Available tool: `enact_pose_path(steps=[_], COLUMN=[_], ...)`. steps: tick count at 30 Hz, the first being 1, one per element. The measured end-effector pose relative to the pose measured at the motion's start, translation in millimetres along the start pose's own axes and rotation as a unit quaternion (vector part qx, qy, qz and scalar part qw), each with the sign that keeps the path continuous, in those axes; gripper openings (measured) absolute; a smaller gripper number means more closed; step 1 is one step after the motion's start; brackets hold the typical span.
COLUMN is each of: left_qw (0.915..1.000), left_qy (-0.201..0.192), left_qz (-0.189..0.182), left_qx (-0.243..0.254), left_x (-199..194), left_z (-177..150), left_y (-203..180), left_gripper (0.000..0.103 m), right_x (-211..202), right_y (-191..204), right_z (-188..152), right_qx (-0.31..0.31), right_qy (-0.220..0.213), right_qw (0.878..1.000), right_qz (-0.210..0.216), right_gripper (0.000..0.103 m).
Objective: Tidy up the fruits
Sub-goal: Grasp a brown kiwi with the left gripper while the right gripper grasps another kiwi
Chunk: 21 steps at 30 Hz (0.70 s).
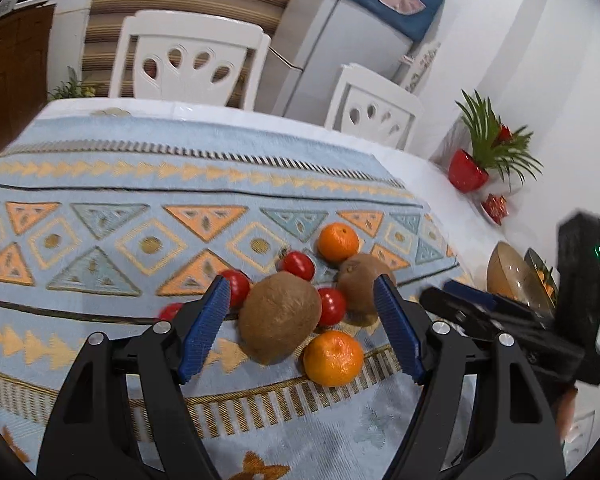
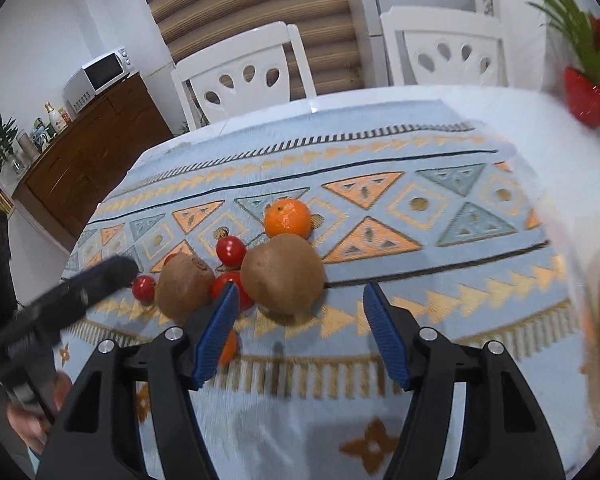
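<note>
Left wrist view, left hand-held gripper (image 1: 302, 286) spread wide around a brown fuzzy kiwi (image 1: 279, 317), round orange mandarin (image 1: 333, 358) at five o'clock, right hand-held gripper (image 2: 296, 296) likewise spread, empty, above the patterned counter (image 2: 420, 280).

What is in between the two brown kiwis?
A red tomato sits between the near kiwi and the far kiwi. The left wrist view shows it best; the right wrist view shows it partly behind a blue tool finger.
</note>
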State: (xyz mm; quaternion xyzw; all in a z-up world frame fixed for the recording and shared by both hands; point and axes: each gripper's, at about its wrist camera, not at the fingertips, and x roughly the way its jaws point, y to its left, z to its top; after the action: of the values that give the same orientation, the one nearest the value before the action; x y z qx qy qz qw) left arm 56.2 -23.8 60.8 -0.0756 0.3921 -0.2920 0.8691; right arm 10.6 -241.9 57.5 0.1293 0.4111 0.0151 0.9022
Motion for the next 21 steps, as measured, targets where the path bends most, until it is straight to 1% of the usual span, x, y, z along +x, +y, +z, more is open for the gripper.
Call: enact_pose_path(steps=[4,7,8,10,12,15,21], left_qw=[0.9997,0.9993,0.9991,0.9984,0.9972,0.9964,0.9965], left_qy=[0.018,0.034,0.036,0.040,0.050,0.061,0.067], left_qz=[0.009,0.007,0.017,0.031,0.048,0.054,0.049], left_qx=[0.012,0.011,0.015,0.024,0.030,0.025,0.010], left_x=[17.7,29.0,31.8,37.1,44.6,50.7,54.5], left_z=[-10.3,-14.3,-16.5,-18.5,-21.0,-21.8,-22.1], left_y=[0.1,0.2,-1.3,-3.5,-4.2,-0.5,5.9], left_gripper=[0.074,0.074,0.074,0.074,0.074,0.074,0.074], right_x=[20.8,34.2,37.1,39.3,44.4,50.2,52.8], right_y=[-5.6,-11.2,-12.8,-12.6,-10.7,-9.0,-7.4], right_z=[5.4,6.4,5.5,3.8,2.2,0.0,-1.5], right_qx=[0.016,0.038,0.044,0.044,0.040,0.038,0.033], right_qy=[0.002,-0.003,-0.007,-0.013,-0.007,0.002,0.004], right_qw=[1.000,0.998,0.997,0.997,0.997,0.996,0.997], right_qz=[0.015,0.045,0.056,0.065,0.071,0.075,0.076], right_gripper=[0.064,0.065,0.065,0.066,0.066,0.066,0.066])
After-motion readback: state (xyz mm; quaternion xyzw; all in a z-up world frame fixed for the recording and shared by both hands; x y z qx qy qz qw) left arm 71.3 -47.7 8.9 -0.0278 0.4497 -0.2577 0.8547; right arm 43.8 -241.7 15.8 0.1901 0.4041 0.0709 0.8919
